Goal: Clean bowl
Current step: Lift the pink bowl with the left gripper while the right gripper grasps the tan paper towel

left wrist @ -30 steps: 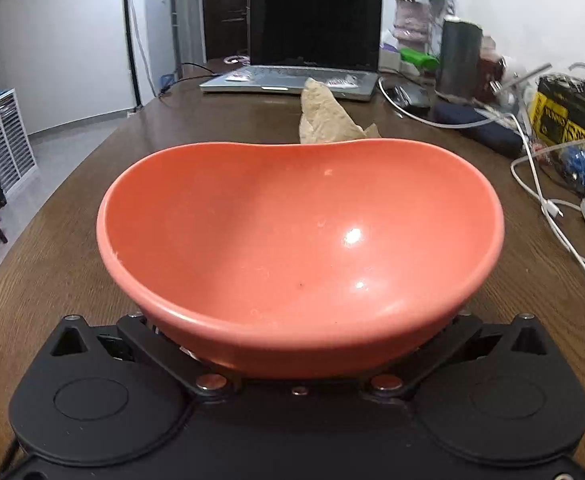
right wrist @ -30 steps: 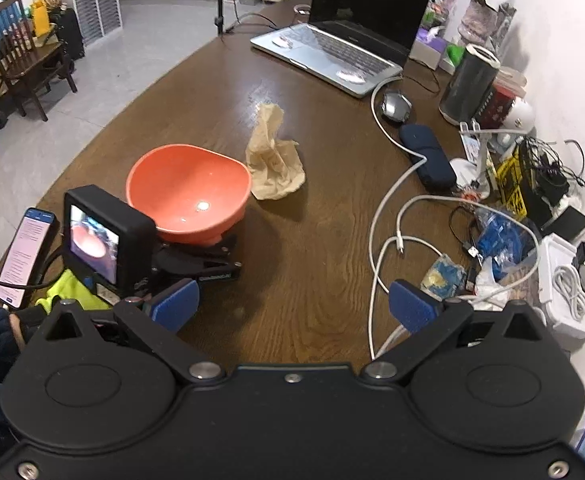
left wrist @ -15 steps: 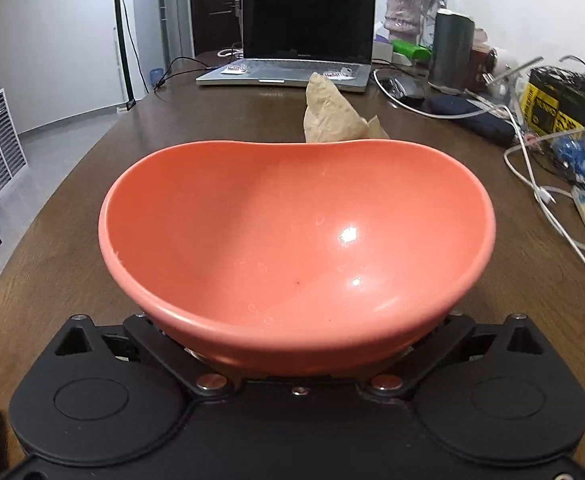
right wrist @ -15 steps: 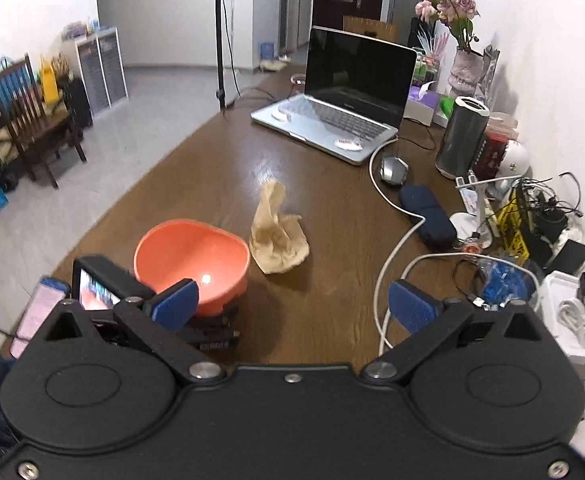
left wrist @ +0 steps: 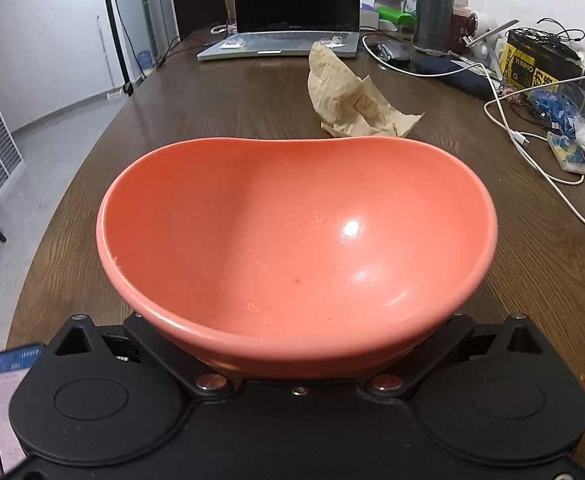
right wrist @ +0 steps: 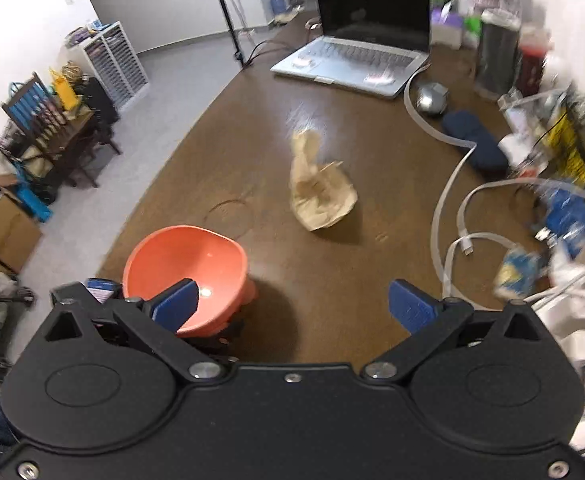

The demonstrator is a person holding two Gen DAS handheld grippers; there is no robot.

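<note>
An orange bowl (left wrist: pixel 296 248) fills the left wrist view, held up at a tilt. My left gripper (left wrist: pixel 297 380) is shut on its near underside, with its fingertips hidden beneath the bowl. In the right wrist view the bowl (right wrist: pixel 184 268) sits low on the left, over the table's near left edge. My right gripper (right wrist: pixel 292 306) hovers high above the table, its blue pads (right wrist: pixel 176 306) spread wide with nothing between them. A crumpled tan paper towel (right wrist: pixel 318 196) lies on the table ahead of the right gripper and beyond the bowl's far rim (left wrist: pixel 352 100).
An open laptop (right wrist: pixel 356 52) stands at the far end of the brown table (right wrist: pixel 252 128). White cables (right wrist: pixel 452 184), a mouse, a dark case and boxes crowd the right side. A phone (left wrist: pixel 8 392) shows at the near left.
The bowl has been drawn back toward the near left table edge, away from the paper towel, and I see more of its inside. The right gripper view is blurred from moving.
</note>
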